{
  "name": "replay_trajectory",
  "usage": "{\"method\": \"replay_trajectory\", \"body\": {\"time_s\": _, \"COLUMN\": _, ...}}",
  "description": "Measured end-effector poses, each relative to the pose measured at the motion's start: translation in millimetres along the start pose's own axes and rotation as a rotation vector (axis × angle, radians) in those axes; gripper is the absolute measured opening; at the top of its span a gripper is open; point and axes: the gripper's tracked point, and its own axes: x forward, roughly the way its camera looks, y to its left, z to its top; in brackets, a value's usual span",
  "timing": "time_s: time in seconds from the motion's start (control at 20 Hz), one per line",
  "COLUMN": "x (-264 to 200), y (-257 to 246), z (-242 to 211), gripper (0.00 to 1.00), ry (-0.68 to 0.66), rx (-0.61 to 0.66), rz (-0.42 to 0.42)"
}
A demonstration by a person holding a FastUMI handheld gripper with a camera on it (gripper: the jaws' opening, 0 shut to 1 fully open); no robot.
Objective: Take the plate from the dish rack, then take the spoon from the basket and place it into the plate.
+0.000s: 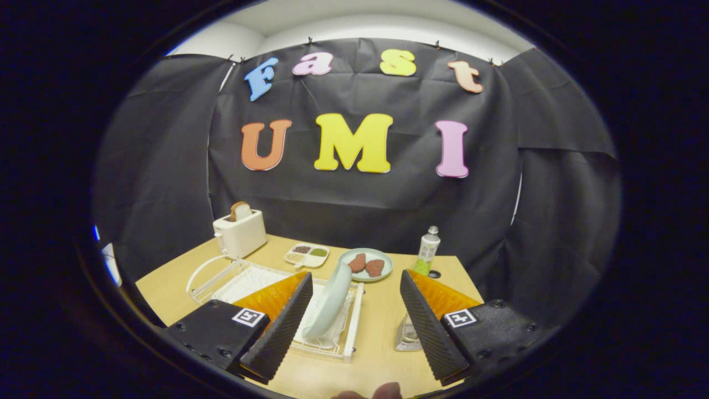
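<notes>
A pale green plate (331,300) stands on edge, leaning, in the white dish rack (354,316) just ahead of my left finger. My gripper (354,321) hangs above the table with its fingers wide apart and nothing between them. Partly hidden behind my right finger sits a small wire basket (407,337); what it holds is hidden from me. The plate lies between the two fingers but closer to the left one, and I cannot tell if it touches.
On the wooden table (382,321) beyond the rack: a white toaster (240,233) with bread, a small divided dish (307,255), a plate with two brown pieces (366,264), and a green-and-white bottle (427,251). A fingertip (385,392) shows below the fingers.
</notes>
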Motion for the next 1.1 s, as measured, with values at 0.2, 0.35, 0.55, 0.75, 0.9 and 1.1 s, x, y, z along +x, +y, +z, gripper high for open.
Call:
{"method": "replay_trajectory", "body": {"time_s": 0.2, "x": 34.9, "y": 15.2, "z": -1.5, "gripper": 1.00, "ry": 0.209, "rx": -0.013, "rz": 0.047}}
{"method": "replay_trajectory", "body": {"time_s": 0.35, "x": 59.2, "y": 13.6, "z": -7.0, "gripper": 1.00, "ry": 0.320, "rx": -0.001, "rz": 0.017}}
{"method": "replay_trajectory", "body": {"time_s": 0.55, "x": 96.0, "y": 14.7, "z": -24.9, "gripper": 1.00, "ry": 0.449, "rx": 0.018, "rz": 0.000}}
{"method": "replay_trajectory", "body": {"time_s": 0.75, "x": 127.0, "y": 20.2, "z": -43.2, "gripper": 1.00, "ry": 0.555, "rx": 0.105, "rz": 0.009}}
{"method": "replay_trajectory", "body": {"time_s": 0.9, "x": 141.1, "y": 26.9, "z": -53.1, "gripper": 0.91, "ry": 0.616, "rx": 0.185, "rz": 0.016}}
{"method": "replay_trajectory", "body": {"time_s": 1.1, "x": 145.7, "y": 27.9, "z": -56.5, "gripper": 0.72, "ry": 0.656, "rx": 0.202, "rz": -0.027}}
